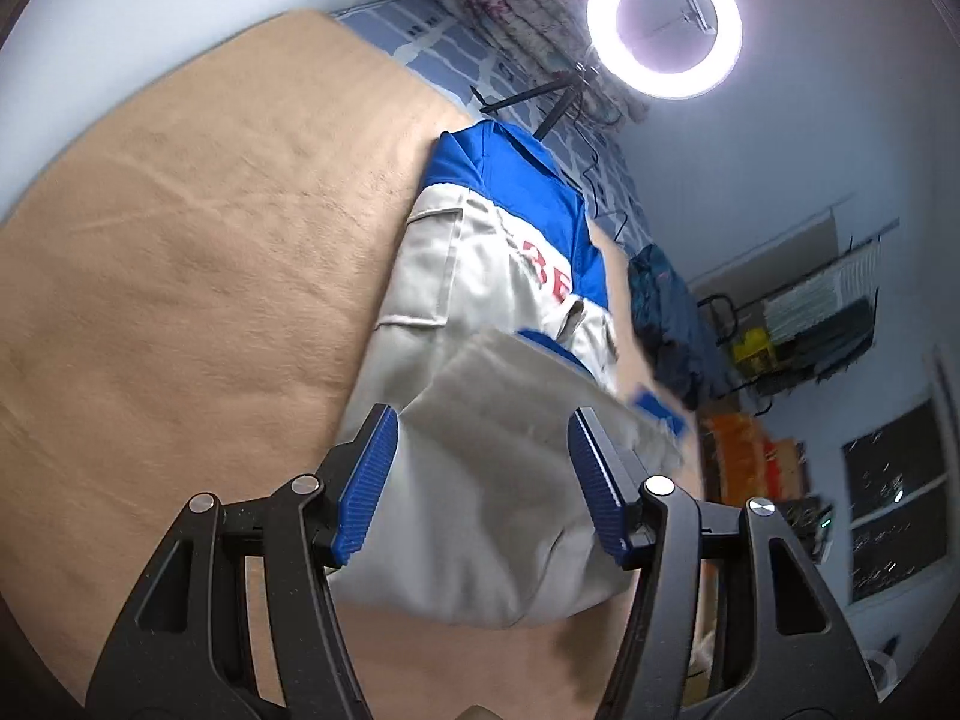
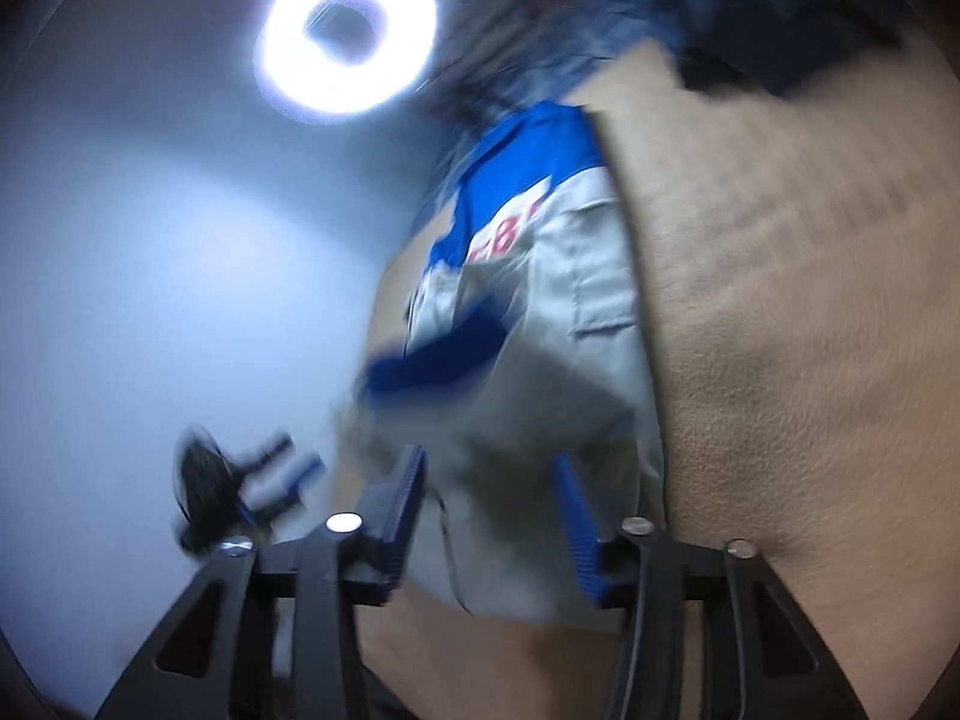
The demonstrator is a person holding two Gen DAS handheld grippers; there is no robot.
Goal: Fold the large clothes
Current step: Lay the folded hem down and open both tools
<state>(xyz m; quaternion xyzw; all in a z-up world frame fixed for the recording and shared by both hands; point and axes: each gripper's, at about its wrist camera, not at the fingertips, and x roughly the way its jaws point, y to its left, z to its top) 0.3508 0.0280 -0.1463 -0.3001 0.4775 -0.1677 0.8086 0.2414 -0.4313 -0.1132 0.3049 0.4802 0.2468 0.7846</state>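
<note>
A grey and blue work jacket [image 1: 480,312] with red letters lies on a tan blanket [image 1: 198,252], its lower part folded up over itself. My left gripper [image 1: 483,483] is open above the folded grey hem, jaws wide apart, holding nothing. In the right wrist view, blurred by motion, the same jacket [image 2: 540,312] lies on the blanket [image 2: 780,360]. My right gripper [image 2: 492,510] is open over the grey hem. The left gripper [image 2: 240,492] shows as a dark blur at lower left there.
A lit ring light [image 1: 663,21] on a tripod stands at the bed's far end beside a bundled floral quilt [image 1: 528,30]. A dark blue garment pile [image 1: 666,318] lies beyond the jacket. Shelves and boxes [image 1: 804,324] line the wall.
</note>
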